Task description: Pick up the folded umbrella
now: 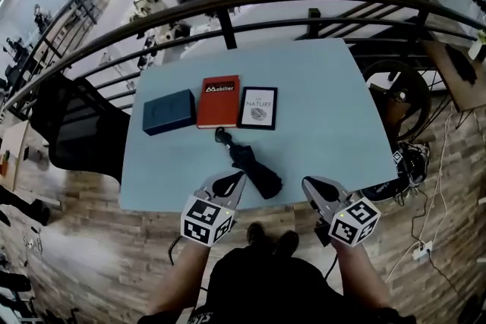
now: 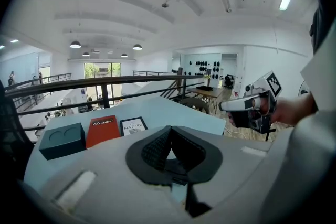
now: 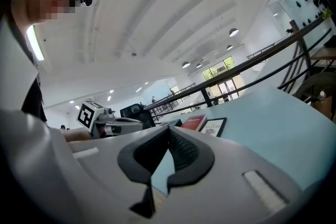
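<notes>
The folded black umbrella (image 1: 254, 167) lies slantwise on the light blue table (image 1: 326, 110), its handle end toward the books. My left gripper (image 1: 236, 177) is at the table's near edge, just left of the umbrella's near end, and its jaws are shut and empty. To the umbrella's right, my right gripper (image 1: 308, 183) hovers over the same edge, also shut with nothing in it. In the left gripper view the left gripper (image 2: 169, 131) has its pads together, and the right gripper (image 2: 236, 106) shows beside it. The umbrella is hidden in both gripper views.
Behind the umbrella lie a teal box (image 1: 168, 111), a red book (image 1: 219, 101) and a black-bordered book (image 1: 258, 108) in a row. A dark railing (image 1: 228, 0) runs past the table's far side. A black chair (image 1: 76, 129) stands at the left.
</notes>
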{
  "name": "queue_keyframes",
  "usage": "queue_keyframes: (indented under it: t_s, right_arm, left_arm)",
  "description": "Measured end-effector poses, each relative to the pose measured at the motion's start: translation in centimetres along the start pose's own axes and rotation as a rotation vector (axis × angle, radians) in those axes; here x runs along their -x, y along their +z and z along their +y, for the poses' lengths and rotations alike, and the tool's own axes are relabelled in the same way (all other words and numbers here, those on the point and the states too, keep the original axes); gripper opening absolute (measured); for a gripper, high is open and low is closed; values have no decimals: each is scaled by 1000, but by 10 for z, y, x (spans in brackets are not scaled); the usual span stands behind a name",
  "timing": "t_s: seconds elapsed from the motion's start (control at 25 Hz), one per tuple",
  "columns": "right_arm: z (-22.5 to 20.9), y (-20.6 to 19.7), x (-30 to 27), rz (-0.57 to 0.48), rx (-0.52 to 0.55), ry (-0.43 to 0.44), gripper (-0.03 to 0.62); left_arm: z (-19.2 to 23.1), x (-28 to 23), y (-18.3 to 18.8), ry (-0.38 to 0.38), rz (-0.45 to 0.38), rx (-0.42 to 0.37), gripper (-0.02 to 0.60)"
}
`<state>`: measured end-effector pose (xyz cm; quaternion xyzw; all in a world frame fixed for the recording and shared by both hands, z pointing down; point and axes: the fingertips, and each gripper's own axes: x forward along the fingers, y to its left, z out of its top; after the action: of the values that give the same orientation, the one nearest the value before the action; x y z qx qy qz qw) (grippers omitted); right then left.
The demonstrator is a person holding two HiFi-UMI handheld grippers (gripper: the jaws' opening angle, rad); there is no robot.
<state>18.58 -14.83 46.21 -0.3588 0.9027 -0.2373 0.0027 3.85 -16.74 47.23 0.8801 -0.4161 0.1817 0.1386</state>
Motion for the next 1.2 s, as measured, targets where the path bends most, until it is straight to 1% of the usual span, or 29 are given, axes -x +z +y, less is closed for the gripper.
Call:
queue_keyframes:
  t_s: [0.12, 0.32, 0.44, 0.56, 0.68, 0.8, 0.92, 1.0, 1.08, 1.2]
  right_arm:
    - [5, 1, -20, 25, 11, 18, 0]
    - [14, 7, -49, 48, 32, 13, 0]
    - [18, 11, -64, 48, 38, -6, 0]
    - [22, 11, -74, 48, 40, -22, 0]
    - [19, 2, -76, 65, 19, -47, 0]
    - [9, -11, -81, 94, -5, -61, 0]
    - [-8, -18, -92, 118, -31, -68, 0]
    - [-17, -19, -103, 129, -42, -58, 0]
    - [-23, -19, -114, 138, -43, -39, 0]
    - [-33, -21, -124, 151, -52, -23, 0]
  left_arm:
    - [17, -1, 0, -11, -2, 29, 6]
    - [51, -1, 0, -27, -27, 31, 6]
    - [69, -3, -1, -44, -36, 16, 6]
    - [76, -7, -7, -82, -25, -15, 6]
    - [75, -14, -19, -128, -2, -54, 6]
    - [81, -26, -32, -155, 34, -97, 6]
    - [86, -40, -41, -191, 72, -106, 6]
    - [87, -49, -49, -224, 106, -111, 7]
    - [88, -58, -58, -252, 137, -146, 38]
    - [87, -74, -66, -295, 172, -204, 39]
